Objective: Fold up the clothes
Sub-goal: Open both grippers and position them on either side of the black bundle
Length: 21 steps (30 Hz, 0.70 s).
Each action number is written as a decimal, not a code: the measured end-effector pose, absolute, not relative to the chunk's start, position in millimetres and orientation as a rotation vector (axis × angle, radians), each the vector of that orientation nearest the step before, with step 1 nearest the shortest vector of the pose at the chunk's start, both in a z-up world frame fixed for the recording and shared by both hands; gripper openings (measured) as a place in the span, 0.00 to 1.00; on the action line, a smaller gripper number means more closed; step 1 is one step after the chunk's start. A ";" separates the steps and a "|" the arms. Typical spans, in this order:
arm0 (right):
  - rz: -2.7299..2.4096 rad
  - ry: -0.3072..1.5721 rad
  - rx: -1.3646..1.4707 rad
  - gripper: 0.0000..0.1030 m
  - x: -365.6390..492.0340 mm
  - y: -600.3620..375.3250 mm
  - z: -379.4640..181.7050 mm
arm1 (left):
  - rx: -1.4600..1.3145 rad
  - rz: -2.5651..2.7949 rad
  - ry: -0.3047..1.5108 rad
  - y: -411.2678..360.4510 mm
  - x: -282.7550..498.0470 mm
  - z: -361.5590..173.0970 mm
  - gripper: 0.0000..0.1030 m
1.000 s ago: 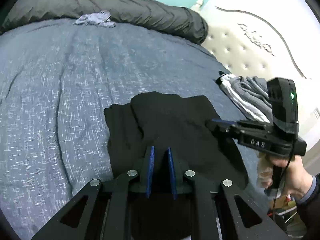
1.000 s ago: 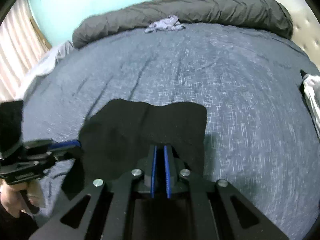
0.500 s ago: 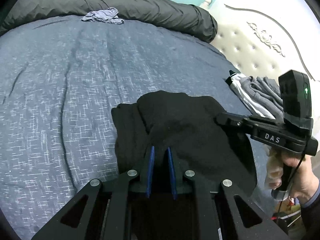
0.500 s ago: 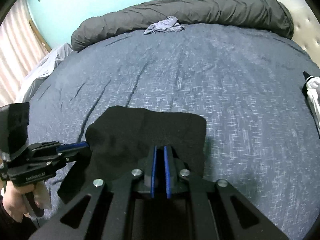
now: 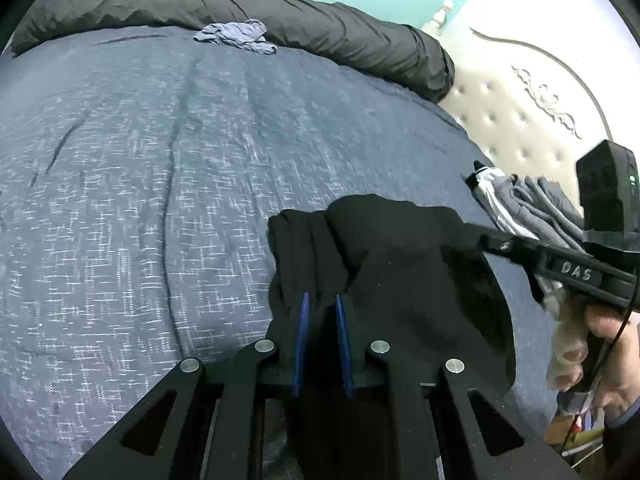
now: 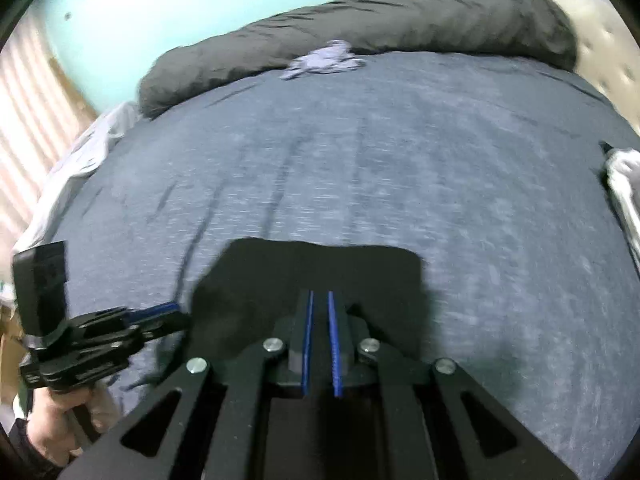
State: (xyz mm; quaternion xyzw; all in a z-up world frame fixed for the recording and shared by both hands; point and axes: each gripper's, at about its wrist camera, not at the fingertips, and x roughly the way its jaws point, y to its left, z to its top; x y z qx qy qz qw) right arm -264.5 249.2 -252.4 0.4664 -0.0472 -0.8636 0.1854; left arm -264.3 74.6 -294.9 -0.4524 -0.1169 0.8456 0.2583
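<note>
While both tools pinch it, black garment (image 5: pixel 400 264) hangs bunched, creased.

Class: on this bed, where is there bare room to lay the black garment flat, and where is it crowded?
Free: the wide blue-grey speckled bedspread between the black garment, held by both grippers, and the rolled dark grey duvet. Crowded: the small crumpled lilac cloth by the duvet, and the grey-and-white folded clothes pile near the cream tufted headboard.

A home bedroom: bed (image 5: pixel 160 168) with blue-grey cover, rolled dark duvet (image 5: pixel 248 12), tufted headboard (image 5: pixel 516 120), teal wall (image 6: pixel 200 4).
</note>
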 end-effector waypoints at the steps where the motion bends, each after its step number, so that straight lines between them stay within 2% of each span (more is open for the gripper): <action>1: -2.410 -0.128 1.324 0.07 -266.9 241.7 -254.4 | -1.228 2.296 -0.319 72.2 -264.6 -295.3 0.15; 8: -2.358 -0.092 1.463 0.06 -292.5 213.7 -297.6 | -1.245 2.309 -0.341 53.9 -264.7 -298.7 0.15; 15: -2.411 -0.142 1.334 0.05 -275.8 215.3 -271.1 | -1.242 2.317 -0.359 45.2 -263.0 -297.0 0.15; 19: -2.361 -0.012 1.429 0.05 -272.5 199.0 -298.4 | -1.239 2.313 -0.358 44.2 -259.7 -296.0 0.15; 21: -2.353 -0.037 1.440 0.05 -272.1 202.9 -303.2 | -1.242 2.312 -0.364 41.3 -259.0 -296.5 0.15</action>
